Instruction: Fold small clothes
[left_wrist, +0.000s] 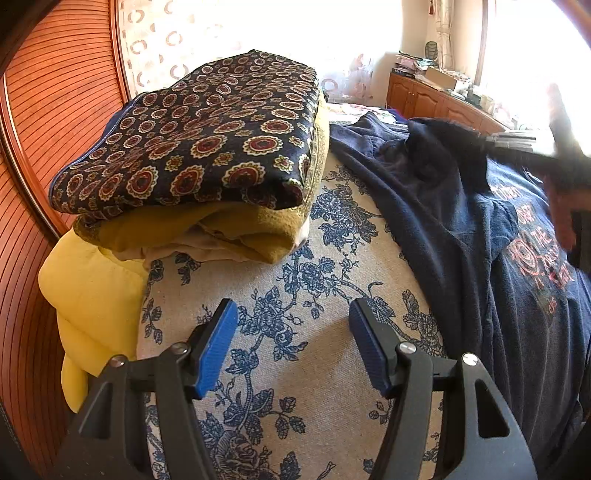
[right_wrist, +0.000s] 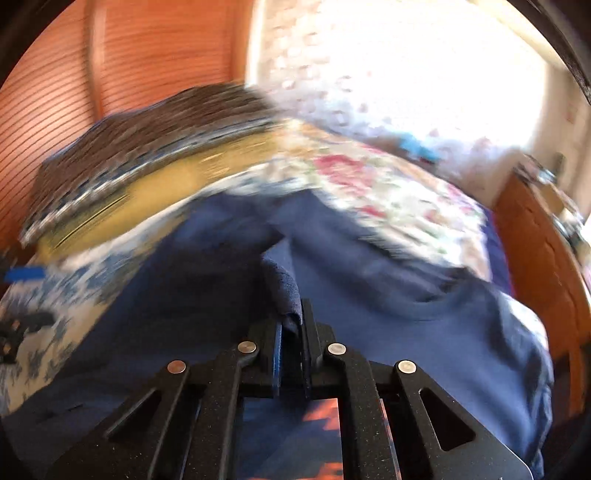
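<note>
A navy T-shirt (left_wrist: 517, 236) with red print lies on the floral bedspread (left_wrist: 295, 295), at the right of the left wrist view. My left gripper (left_wrist: 291, 321) is open and empty, hovering over the bedspread to the left of the shirt. My right gripper (right_wrist: 291, 325) is shut on a fold of the navy T-shirt (right_wrist: 369, 280) and holds it lifted; the right wrist view is blurred by motion. The right gripper also shows in the left wrist view (left_wrist: 491, 142), blurred, over the shirt's far side.
A stack of folded cloths, a dark patterned one (left_wrist: 207, 140) on mustard ones (left_wrist: 236, 229), lies at the back left beside a yellow pillow (left_wrist: 88, 295). A wooden headboard (left_wrist: 48, 122) is on the left. A wooden cabinet (left_wrist: 436, 99) with clutter stands beyond the bed.
</note>
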